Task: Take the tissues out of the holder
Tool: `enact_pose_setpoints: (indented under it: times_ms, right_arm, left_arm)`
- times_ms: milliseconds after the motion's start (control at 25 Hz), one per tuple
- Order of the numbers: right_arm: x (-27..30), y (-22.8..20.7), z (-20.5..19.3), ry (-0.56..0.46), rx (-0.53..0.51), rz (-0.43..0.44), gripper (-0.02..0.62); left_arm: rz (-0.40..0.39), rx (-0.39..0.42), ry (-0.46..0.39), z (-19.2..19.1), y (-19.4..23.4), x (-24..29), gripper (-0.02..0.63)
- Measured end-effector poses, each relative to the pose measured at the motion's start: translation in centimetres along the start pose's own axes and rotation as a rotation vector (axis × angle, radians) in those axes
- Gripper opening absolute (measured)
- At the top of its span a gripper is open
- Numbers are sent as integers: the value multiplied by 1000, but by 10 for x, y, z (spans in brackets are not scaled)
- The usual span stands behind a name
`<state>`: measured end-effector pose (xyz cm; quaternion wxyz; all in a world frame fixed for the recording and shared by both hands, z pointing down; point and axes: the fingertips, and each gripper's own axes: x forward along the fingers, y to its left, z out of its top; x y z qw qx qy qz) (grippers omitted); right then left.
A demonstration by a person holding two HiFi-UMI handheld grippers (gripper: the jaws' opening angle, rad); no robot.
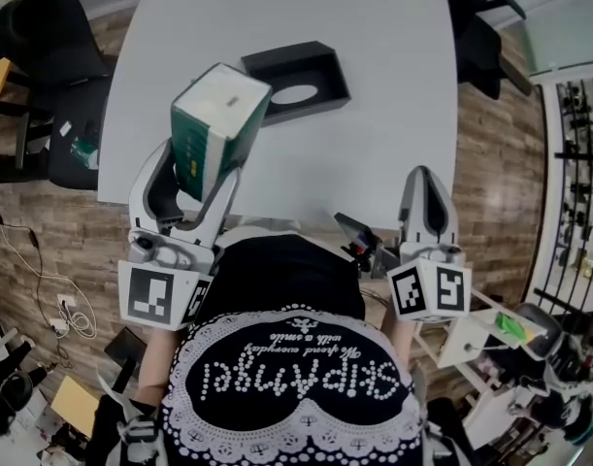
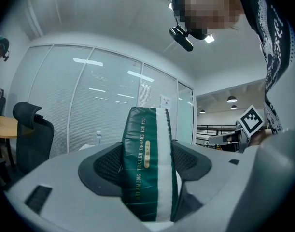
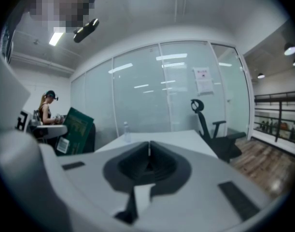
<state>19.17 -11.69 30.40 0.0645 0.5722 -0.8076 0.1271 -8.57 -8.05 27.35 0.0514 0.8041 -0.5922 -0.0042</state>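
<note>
A green and white tissue pack (image 1: 214,124) is lifted above the near part of the white table (image 1: 393,85), clamped between the jaws of my left gripper (image 1: 194,178). In the left gripper view the tissue pack (image 2: 148,168) stands upright between the two dark pads, filling the gap. The black tissue holder (image 1: 301,82) lies on the table behind the pack, with an oval opening showing on its face. My right gripper (image 1: 427,202) is held at the table's near edge, jaws shut with nothing between them; the right gripper (image 3: 148,154) shows its pads meeting. The tissue pack (image 3: 75,129) appears at the left of that view.
Black office chairs (image 1: 44,56) stand left of the table, and another chair (image 1: 480,17) at the right rear. A water bottle (image 3: 126,131) stands on the table's far end. Cables (image 1: 68,314) lie on the wood floor at left. A person (image 3: 47,111) sits in the background.
</note>
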Motion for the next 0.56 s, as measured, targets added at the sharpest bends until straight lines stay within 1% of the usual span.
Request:
enact_pose_setpoints:
  times_ms: [400,560]
  right_arm:
    - [7,0,0,7,-4,2,34]
    - [10,3,-1,11,-7,2,34]
  left_arm:
    - [-5,-4,-5,1,3,6,334]
    - [-4,-6,16,-4,8,5,333]
